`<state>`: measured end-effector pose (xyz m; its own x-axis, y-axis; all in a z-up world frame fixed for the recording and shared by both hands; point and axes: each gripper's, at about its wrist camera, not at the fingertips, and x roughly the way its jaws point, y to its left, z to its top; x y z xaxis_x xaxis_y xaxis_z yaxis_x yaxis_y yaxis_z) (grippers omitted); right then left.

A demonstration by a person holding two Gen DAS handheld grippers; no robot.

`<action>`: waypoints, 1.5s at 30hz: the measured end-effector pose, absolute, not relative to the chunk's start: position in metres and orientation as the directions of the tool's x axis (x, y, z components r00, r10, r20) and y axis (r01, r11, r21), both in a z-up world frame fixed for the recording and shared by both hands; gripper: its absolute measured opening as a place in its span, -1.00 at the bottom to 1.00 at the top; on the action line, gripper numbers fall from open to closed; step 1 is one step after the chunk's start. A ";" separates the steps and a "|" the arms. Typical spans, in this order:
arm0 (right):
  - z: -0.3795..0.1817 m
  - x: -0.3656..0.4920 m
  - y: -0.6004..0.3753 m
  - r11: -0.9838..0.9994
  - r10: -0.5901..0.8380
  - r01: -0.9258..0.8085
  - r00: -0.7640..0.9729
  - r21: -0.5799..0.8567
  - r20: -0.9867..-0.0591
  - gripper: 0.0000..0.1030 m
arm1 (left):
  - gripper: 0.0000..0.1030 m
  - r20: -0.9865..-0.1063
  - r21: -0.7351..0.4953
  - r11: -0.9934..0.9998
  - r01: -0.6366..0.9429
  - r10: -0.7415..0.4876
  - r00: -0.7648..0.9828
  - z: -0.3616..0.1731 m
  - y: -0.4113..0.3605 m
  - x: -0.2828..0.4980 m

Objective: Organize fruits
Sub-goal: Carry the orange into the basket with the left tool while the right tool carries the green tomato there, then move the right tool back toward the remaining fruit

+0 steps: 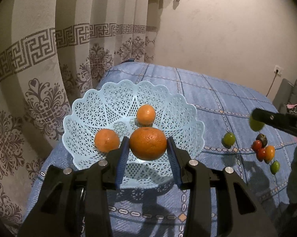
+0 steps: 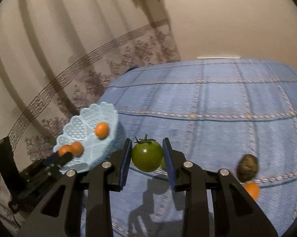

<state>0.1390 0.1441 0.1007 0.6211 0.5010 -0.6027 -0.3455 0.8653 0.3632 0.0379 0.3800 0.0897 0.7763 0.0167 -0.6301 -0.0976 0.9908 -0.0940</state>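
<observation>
Orange (image 1: 147,146) sits pinched in the left gripper (image 1: 147,154) over the blue basket (image 1: 85,106); right gripper (image 2: 147,156) clamps a green tomato (image 2: 147,156) above the bedspread (image 2: 217,134).

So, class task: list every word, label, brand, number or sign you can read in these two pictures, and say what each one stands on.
None: no readable text in either view.
The curtain carries only a key-pattern band and floral motifs, not letters.
The oranges, green tomato, basket and blue cloth bear no labels.
Both grippers show no markings.
</observation>
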 end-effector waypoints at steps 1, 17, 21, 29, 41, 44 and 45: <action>0.103 0.140 0.153 0.860 0.511 -0.359 0.616 0.363 -0.600 -0.38 | -0.21 -0.637 -0.108 0.989 -0.103 0.011 0.771 0.089 0.384 0.039; 0.101 0.147 0.252 0.785 0.612 -0.476 0.503 0.396 -0.610 -0.35 | 0.31 -0.571 -0.178 0.959 -0.221 0.082 0.817 0.114 0.430 0.023; 0.094 0.153 0.255 0.780 0.622 -0.457 0.485 0.428 -0.615 -0.08 | 0.50 -0.568 -0.183 0.954 -0.236 0.094 0.818 0.115 0.433 0.022; 0.093 0.155 0.235 0.791 0.612 -0.407 0.519 0.457 -0.597 0.16 | 0.78 -0.566 -0.195 0.948 -0.251 0.100 0.819 0.115 0.436 0.022; 0.087 0.143 0.215 0.851 0.525 -0.346 0.592 0.396 -0.611 0.21 | 0.94 -0.558 -0.188 0.960 -0.206 0.068 0.827 0.117 0.421 0.021; 0.086 0.141 0.209 0.859 0.511 -0.334 0.605 0.387 -0.611 0.21 | 0.94 -0.559 -0.186 0.963 -0.197 0.061 0.827 0.117 0.416 0.021; 0.086 0.141 0.207 0.862 0.507 -0.330 0.609 0.386 -0.611 0.21 | 0.94 -0.560 -0.186 0.964 -0.193 0.057 0.826 0.116 0.414 0.021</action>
<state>0.1406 0.2074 0.0860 0.6085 0.5065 -0.6108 -0.3301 0.8616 0.3856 0.0213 0.4144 0.1163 0.8262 0.0572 -0.5604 -0.1926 0.9636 -0.1856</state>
